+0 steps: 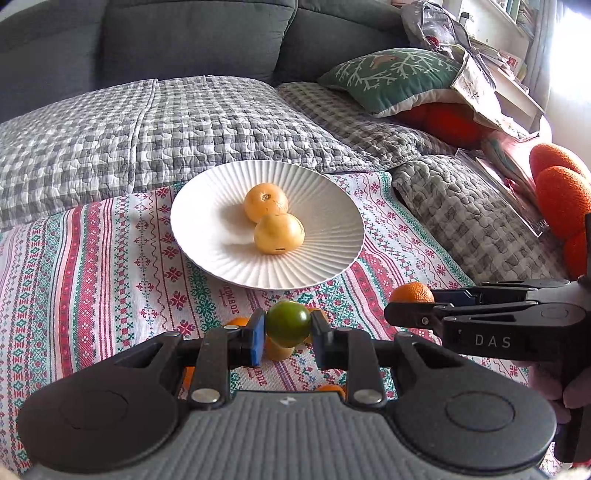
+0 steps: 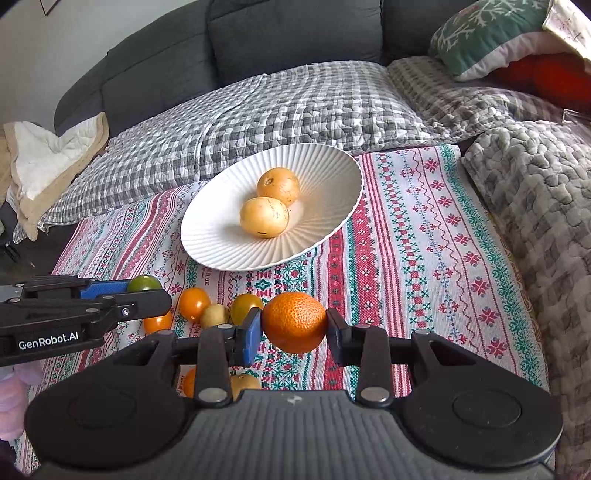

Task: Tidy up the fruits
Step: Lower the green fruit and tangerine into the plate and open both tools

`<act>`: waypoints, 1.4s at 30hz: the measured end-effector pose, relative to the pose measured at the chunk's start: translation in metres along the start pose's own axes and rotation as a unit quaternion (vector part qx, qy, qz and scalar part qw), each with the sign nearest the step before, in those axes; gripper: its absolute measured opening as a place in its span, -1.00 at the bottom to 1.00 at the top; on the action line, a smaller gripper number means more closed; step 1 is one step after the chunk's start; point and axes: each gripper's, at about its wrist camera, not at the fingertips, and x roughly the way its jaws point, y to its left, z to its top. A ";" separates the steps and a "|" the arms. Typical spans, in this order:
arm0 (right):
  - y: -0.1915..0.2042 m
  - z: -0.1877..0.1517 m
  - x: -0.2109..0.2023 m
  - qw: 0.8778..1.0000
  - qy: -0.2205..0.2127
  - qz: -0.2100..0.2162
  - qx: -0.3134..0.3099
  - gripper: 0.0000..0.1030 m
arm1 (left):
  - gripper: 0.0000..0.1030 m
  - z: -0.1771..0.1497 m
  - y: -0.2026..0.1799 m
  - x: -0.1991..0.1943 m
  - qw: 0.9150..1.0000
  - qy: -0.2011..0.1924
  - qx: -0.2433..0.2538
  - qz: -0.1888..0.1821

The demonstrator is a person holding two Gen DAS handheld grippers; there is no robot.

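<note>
Left gripper [image 1: 288, 326]: clenched on a green tomato [image 1: 288, 323]; the blue pad presses its left side, the black pad its right. Fruit held clear above the cloth, at 6 o'clock from the plate.
Left gripper, seen from the right wrist [image 2: 146, 291]: enters at 9 o'clock of that view; green tomato [image 2: 144, 283] peeks out between its fingers.
Right gripper [image 2: 294, 326]: clamped on an orange [image 2: 294, 321], one pad on each side, fruit lifted off the cloth.
Right gripper, seen from the left wrist [image 1: 410, 299]: comes in from 3 o'clock of that view; orange [image 1: 412, 292] shows at its tip.
Plate [image 2: 325, 162]: white, ribbed, on the patterned cloth [image 2: 424, 229], at 12 o'clock from both grippers.
Plate contents: two yellow round fruits, far one [image 2: 278, 185] and near one [image 2: 264, 216], touching each other near the middle.
Loose fruit on cloth: orange tomato [image 2: 194, 302], small yellow-green fruit [image 2: 214, 315], green-yellow tomato [image 2: 245, 306], another orange tomato [image 2: 158, 322], clustered between the grippers at 6 to 7 o'clock from the plate. More orange fruit partly hidden under the right gripper body; count cannot be told.
Surroundings: checked grey quilt [image 2: 295, 107] behind the plate, dark sofa back [image 2: 295, 33] at 12 o'clock, green cushion [image 1: 391, 74] at 2 o'clock.
</note>
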 end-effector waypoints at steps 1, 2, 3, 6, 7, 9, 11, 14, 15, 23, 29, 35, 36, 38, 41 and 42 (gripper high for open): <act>0.000 0.001 0.001 1.000 -0.001 0.003 -0.002 -0.35 | -0.75 0.002 0.001 0.002 1.000 -0.001 0.002 0.001; 0.000 0.003 0.001 1.000 -0.001 0.004 -0.003 -0.35 | -0.75 0.003 0.002 0.003 1.000 -0.003 0.003 0.001; 0.000 0.005 0.002 1.000 -0.003 0.006 -0.005 -0.35 | -0.75 0.004 0.003 0.004 1.000 -0.005 0.004 0.000; -0.003 0.010 0.004 1.000 -0.013 0.014 -0.006 -0.35 | -0.75 0.008 0.006 0.010 1.000 -0.008 0.007 0.001; -0.005 0.012 0.005 1.000 -0.017 0.017 -0.003 -0.35 | -0.75 0.010 0.006 0.013 1.000 -0.009 0.008 0.001; -0.009 0.016 0.007 1.000 -0.022 0.020 0.003 -0.35 | -0.75 0.014 0.009 0.018 1.000 -0.013 0.010 0.002; -0.011 0.022 0.011 0.999 -0.029 0.021 0.007 -0.35 | -0.75 0.019 0.011 0.025 1.000 -0.017 0.009 0.002; -0.012 0.031 0.017 0.999 -0.040 0.024 0.003 -0.35 | -0.75 0.028 0.013 0.036 1.000 -0.021 0.012 0.005; -0.013 0.035 0.020 0.999 -0.043 0.025 0.001 -0.35 | -0.75 0.032 0.014 0.040 1.000 -0.021 0.014 0.009; -0.013 0.051 0.050 0.999 -0.036 -0.010 -0.027 -0.35 | -0.75 0.048 0.024 0.074 0.999 -0.011 0.027 0.039; -0.010 0.054 0.058 0.998 -0.032 -0.016 -0.045 -0.35 | -0.74 0.050 0.026 0.089 0.998 0.001 0.039 0.052; -0.005 0.054 0.064 0.998 -0.029 -0.024 -0.059 -0.34 | -0.73 0.048 0.029 0.093 0.998 0.002 0.037 0.055; -0.005 0.054 0.065 0.998 -0.029 -0.025 -0.058 -0.34 | -0.72 0.048 0.028 0.093 0.998 0.003 0.039 0.056; -0.005 0.055 0.064 0.998 -0.034 -0.025 -0.048 -0.29 | -0.61 0.048 0.028 0.092 0.998 0.003 0.040 0.056; -0.006 0.056 0.059 0.999 -0.036 -0.021 -0.034 0.06 | -0.21 0.047 0.026 0.088 0.998 0.000 0.036 0.055; -0.006 0.057 0.056 0.998 -0.037 -0.023 -0.036 0.12 | -0.10 0.047 0.026 0.085 0.998 -0.001 0.035 0.053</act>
